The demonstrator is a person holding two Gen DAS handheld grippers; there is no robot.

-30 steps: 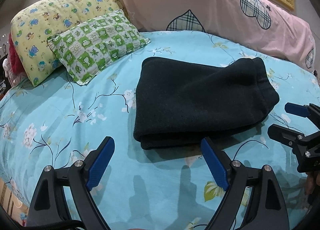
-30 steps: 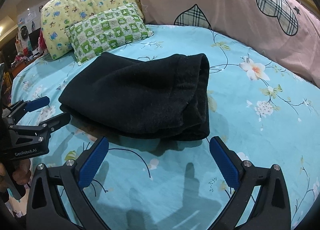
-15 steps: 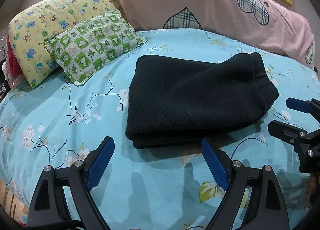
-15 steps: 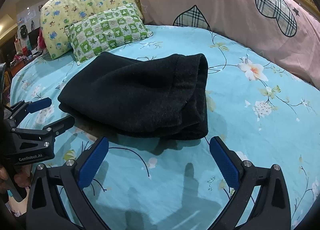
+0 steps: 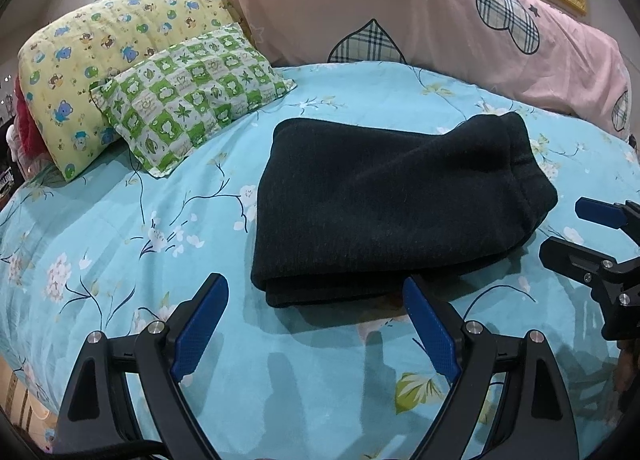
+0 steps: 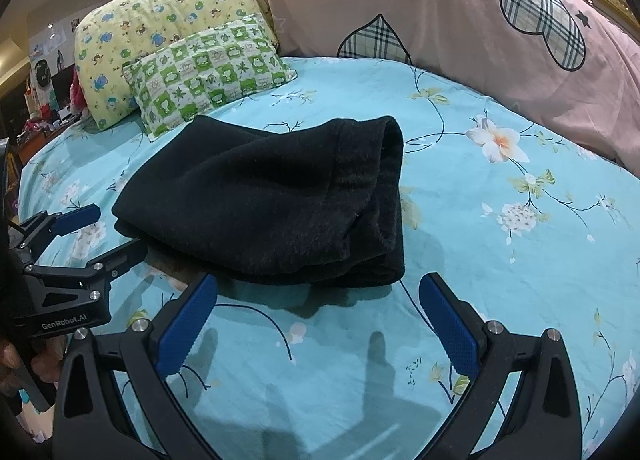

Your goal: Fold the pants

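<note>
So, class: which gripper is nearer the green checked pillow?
Left. The left gripper sits at the pants' pillow-side corner; the right gripper is at the far end from the pillow.

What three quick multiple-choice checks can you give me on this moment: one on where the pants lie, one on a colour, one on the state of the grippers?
1. Where do the pants lie?
A. On the turquoise floral bedsheet
B. On top of the green checked pillow
C. Hanging from a gripper

2. What colour are the pants?
A. Pink
B. Black
C. Yellow

3. What state are the left gripper and the right gripper in?
A. Both shut on cloth
B. One open, one shut
C. Both open, holding nothing

Answers:
1. A: the folded bundle rests flat on the sheet, apart from the pillow.
2. B: the cloth looks dark black in both views.
3. C: each pair of blue pads stands wide apart over bare sheet, short of the pants.
</note>
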